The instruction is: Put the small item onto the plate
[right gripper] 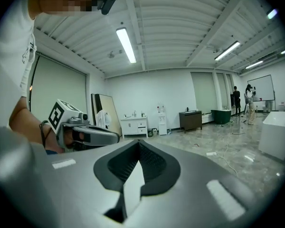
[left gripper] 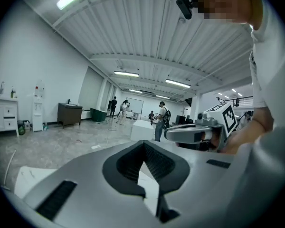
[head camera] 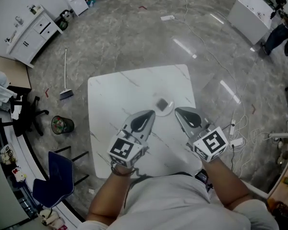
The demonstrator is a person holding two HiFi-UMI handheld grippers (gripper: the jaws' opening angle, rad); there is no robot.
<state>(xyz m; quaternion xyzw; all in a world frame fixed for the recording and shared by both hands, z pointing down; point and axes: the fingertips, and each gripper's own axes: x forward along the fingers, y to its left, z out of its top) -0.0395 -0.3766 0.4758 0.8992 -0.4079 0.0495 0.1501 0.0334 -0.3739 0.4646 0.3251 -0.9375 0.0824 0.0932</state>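
In the head view a small grey square item [head camera: 162, 102] lies on a small pale plate [head camera: 167, 110] near the middle of the white table [head camera: 110, 95]. My left gripper [head camera: 150, 114] hovers just near-left of the plate, shut with nothing in it. My right gripper [head camera: 178, 111] hangs just right of the plate, also shut and empty. The left gripper view shows its own jaws [left gripper: 143, 175] closed together and the right gripper [left gripper: 194, 133] beyond. In the right gripper view its jaws [right gripper: 135, 175] are closed, with the left gripper [right gripper: 85, 134] beside them. Neither gripper view shows the plate.
A blue chair [head camera: 55, 176] stands at the table's near-left corner, with a bin [head camera: 62, 125] and a broom [head camera: 66, 87] on the floor to the left. Cables and a power strip [head camera: 235, 133] lie on the floor to the right. People stand far off in the hall.
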